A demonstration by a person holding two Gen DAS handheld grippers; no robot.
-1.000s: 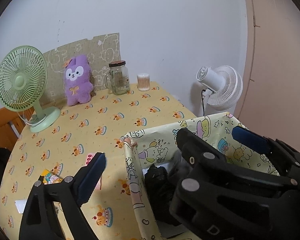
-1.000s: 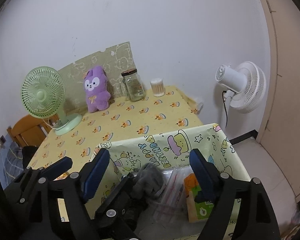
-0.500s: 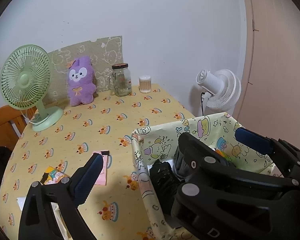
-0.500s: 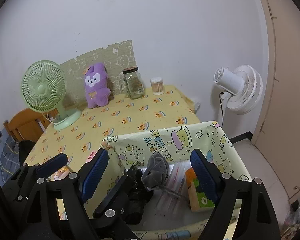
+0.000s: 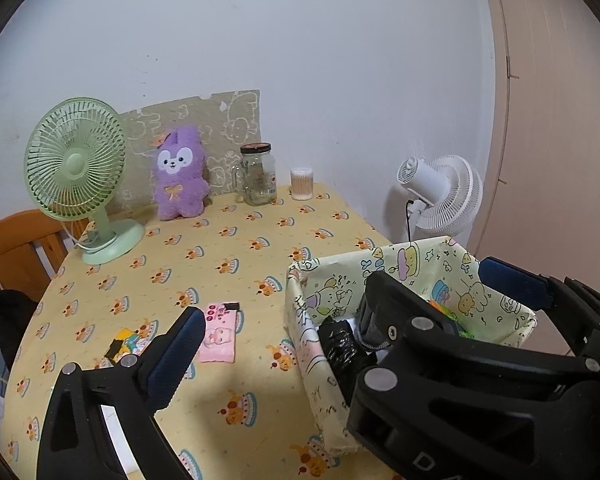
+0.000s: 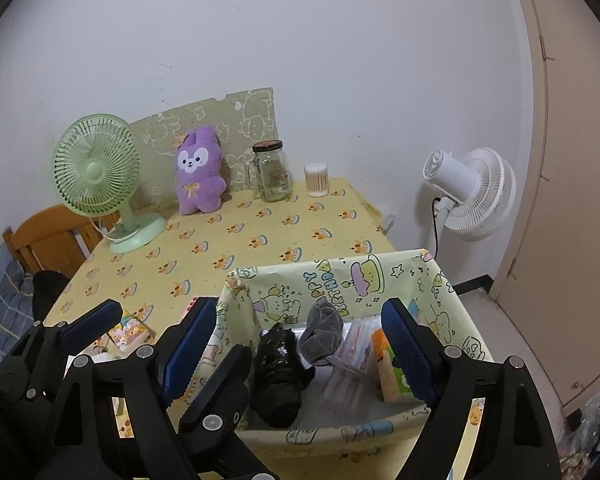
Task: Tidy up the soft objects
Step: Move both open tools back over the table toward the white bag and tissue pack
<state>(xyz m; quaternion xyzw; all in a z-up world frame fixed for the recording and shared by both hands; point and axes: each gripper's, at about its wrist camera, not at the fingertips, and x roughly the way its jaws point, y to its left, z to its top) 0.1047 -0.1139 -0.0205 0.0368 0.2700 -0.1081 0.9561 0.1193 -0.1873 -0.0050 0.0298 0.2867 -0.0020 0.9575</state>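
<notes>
A cartoon-print fabric box (image 6: 340, 280) (image 5: 412, 256) stands at the table's near right. Inside lie a grey soft pouch (image 6: 322, 334), a black crinkly bundle (image 6: 278, 372) (image 5: 340, 348), clear packets and an orange-green tissue pack (image 6: 388, 364). A purple plush rabbit (image 5: 179, 174) (image 6: 199, 172) sits upright at the far edge against a card. My right gripper (image 6: 302, 338) is open and empty above the box. My left gripper (image 5: 340, 312) is open and empty, straddling the box's left wall. Its left finger (image 6: 92, 322) shows in the right wrist view.
A green desk fan (image 5: 76, 168) stands far left. A glass jar (image 5: 257, 174) and a cotton swab tub (image 5: 302, 183) stand beside the plush. A pink packet (image 5: 218, 336) and a yellow packet (image 5: 130, 342) lie near the front. A white floor fan (image 6: 472, 196) stands right.
Both grippers have risen and drawn back from the box. The grey pouch, near the right gripper's fingers before, now rests inside the box. More of the table shows.
</notes>
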